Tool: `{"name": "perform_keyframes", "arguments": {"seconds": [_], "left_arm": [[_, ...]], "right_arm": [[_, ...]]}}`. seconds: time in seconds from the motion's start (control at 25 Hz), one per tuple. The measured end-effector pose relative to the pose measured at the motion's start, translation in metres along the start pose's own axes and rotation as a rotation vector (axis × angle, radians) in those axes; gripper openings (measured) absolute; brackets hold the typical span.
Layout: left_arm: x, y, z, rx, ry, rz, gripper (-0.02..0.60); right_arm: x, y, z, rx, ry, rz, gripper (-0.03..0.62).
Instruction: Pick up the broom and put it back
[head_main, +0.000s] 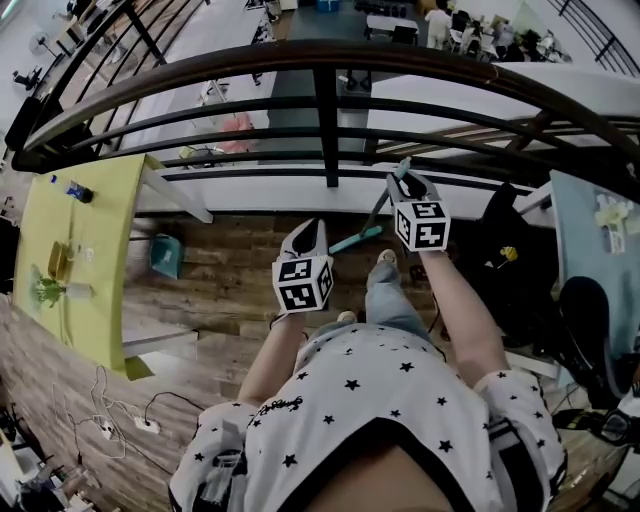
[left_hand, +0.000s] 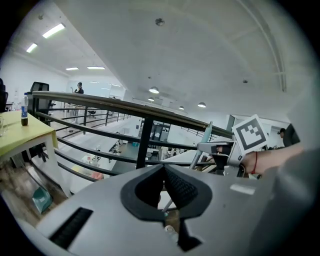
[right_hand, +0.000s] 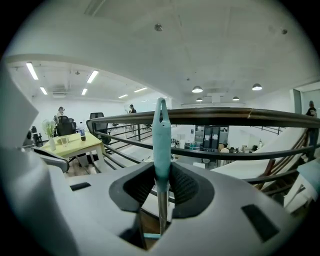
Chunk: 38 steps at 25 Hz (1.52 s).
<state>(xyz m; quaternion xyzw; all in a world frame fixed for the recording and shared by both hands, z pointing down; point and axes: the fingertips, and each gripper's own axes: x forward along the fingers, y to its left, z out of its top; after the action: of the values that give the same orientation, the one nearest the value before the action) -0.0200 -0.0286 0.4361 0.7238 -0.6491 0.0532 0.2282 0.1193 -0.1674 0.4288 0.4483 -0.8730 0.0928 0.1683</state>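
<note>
Right gripper (right_hand: 161, 174) pinches the broom (right_hand: 161, 130) by its teal grip, upright near the railing (head_main: 320, 55), apparently for carrying back; left gripper (left_hand: 163, 172) is pressed together, empty.

- Railing (head_main: 327, 120): runs across the far side, in front of the person.
- Surface (head_main: 105, 230): left of the person, its far end by the railing.
- Bottle (head_main: 78, 191): at the surface's far edge.
- Plant (head_main: 45, 290): near its left edge.
- Power strip (head_main: 146, 425): on the floor (head_main: 230, 270), off the surface's near corner.
- Broom (head_main: 355, 238): handle between the jaws of the right hand-held gripper (head_main: 403, 182), to the right of the left hand-held gripper (head_main: 308, 232).
- Chair (head_main: 590, 330): far right.
</note>
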Motion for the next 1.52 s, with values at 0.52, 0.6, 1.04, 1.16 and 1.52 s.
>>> {"name": "perform_keyframes", "arguments": {"seconds": [0.52,0.6,1.04,1.16,1.52], "left_arm": [[-0.034,0.022,0.004,-0.032,-0.038,0.050,0.012],[-0.038,0.027,0.006,-0.041,-0.046,0.065,0.012],[-0.054,0.082,0.005,-0.090,-0.069,0.197,0.012],[-0.058,0.106,0.008,-0.104,-0.075,0.232,0.012],[-0.043,0.167,0.021,-0.116,-0.072,0.265,0.012]], "right_arm": [[-0.015,0.039,0.015,-0.013,-0.031,0.038,0.086],[-0.013,0.046,0.020,-0.014,-0.037,0.052,0.086],[0.036,0.102,0.031,-0.044,-0.026,0.180,0.086],[0.055,0.124,0.031,-0.049,-0.016,0.212,0.086],[0.113,0.172,0.037,-0.055,-0.009,0.259,0.086]]}}
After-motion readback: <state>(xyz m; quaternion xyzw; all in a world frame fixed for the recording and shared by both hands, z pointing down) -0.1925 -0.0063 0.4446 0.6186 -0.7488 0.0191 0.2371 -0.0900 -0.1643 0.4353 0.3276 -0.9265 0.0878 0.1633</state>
